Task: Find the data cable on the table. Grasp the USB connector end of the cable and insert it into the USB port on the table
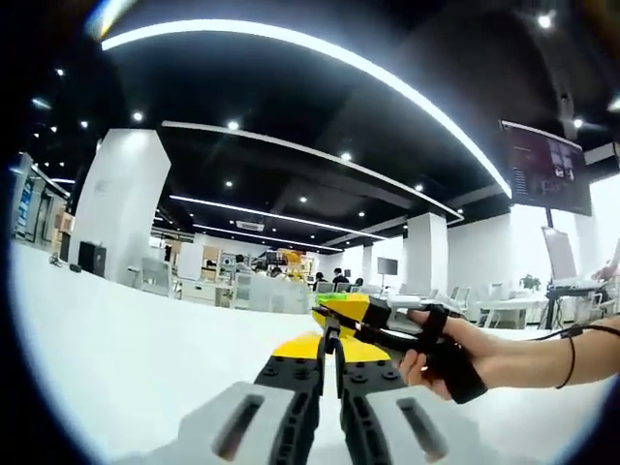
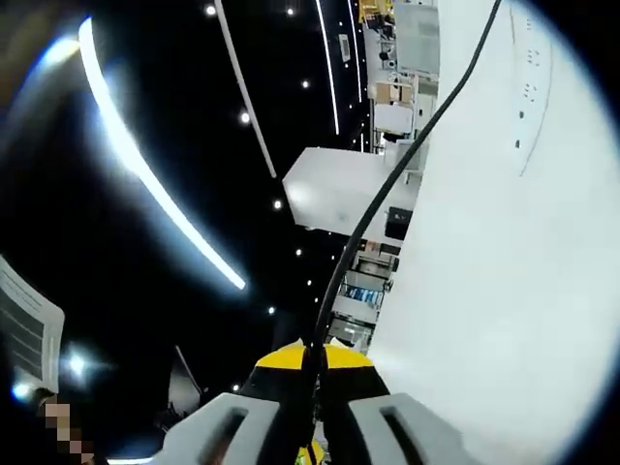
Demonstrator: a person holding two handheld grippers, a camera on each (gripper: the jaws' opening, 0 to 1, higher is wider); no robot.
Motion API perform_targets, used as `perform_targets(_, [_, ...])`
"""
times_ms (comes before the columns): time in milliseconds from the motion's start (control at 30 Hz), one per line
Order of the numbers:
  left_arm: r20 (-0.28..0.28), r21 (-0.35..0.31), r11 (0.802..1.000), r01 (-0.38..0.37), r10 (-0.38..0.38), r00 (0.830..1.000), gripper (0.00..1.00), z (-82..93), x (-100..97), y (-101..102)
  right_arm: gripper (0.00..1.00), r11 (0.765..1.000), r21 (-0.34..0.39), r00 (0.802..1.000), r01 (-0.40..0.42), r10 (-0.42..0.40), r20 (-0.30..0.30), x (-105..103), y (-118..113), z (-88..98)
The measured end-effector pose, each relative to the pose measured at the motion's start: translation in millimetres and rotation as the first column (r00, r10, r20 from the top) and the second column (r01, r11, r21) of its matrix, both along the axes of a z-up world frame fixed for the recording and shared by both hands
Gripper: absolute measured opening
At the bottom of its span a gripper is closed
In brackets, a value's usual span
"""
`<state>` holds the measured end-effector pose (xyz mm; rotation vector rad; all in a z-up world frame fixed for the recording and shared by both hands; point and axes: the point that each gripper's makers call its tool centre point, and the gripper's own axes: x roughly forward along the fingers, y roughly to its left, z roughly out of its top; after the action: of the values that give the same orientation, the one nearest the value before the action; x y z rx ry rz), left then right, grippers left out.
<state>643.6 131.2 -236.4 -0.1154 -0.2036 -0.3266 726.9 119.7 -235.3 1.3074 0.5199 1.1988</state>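
Where the right gripper view is rolled on its side, the R gripper [image 2: 315,366] has its yellow-tipped jaws pinched on a thin black data cable [image 2: 417,136]. The cable leaves the tips and runs away in a slack curve to the far top edge of the view. It crosses in front of a white pillar [image 2: 329,189] and follows the edge line of the white table [image 2: 504,291]. Which end of the cable sits in the jaws: can't tell, the connector is hidden btwn the tips. The table surface takes the right side of that view, plain white w/ a few tiny dark dots far off. Bg is a dark ceiling w/ a long light strip [image 2: 155,184] and small spot lights.

L gripper [image 1: 329,354] sits low over the same table, jaws pressed together w/ only a hairline gap. Just beyond its tips in the left gripper view, the R gripper comes in from the right. It is held by a hand [image 1: 436,354] in a black fingerless glove, w/ a dark wrist band [image 1: 572,360] behind it. Its yellow tips point left, near the L gripper tips; touching or apart: can't tell. Far bg is an open office w/ desks and chairs, a curved ceiling light, and a dark screen [image 1: 547,167] hung high at right.
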Motion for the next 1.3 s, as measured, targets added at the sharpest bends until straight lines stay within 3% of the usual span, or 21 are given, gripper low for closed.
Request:
perform_targets(433, [-0.017,-0.025,1.0,0.019,-0.02,1.0,0.05,0.1,4.7,-5,0.07,0.999,-0.036,1.0,-0.005,0.005,0.012,-6,3,-5.0])
perform_targets(900, [-0.073,-0.007,1.0,0.02,-0.021,0.997,0.07,-8.1,14.7,-14,0.05,0.987,-0.156,0.986,0.049,-0.023,0.165,1,-1,-0.7])
perform_targets(1033, [-0.065,-0.006,1.0,0.022,-0.023,0.998,0.18,-0.9,21.3,-20,0.05,0.983,-0.17,0.981,0.074,-0.041,0.187,3,-18,8.5])
perform_targets(1133, [-0.072,-0.015,0.999,0.03,-0.031,0.997,0.18,1.6,25.6,-24,0.05,0.977,-0.183,0.975,0.106,-0.067,0.21,9,-23,8.7])
perform_targets(1300, [-0.105,0.041,0.999,0.009,-0.004,0.994,0.18,-5.9,32.2,-24,0.05,0.958,-0.22,0.958,0.186,-0.126,0.259,24,-43,10.9])
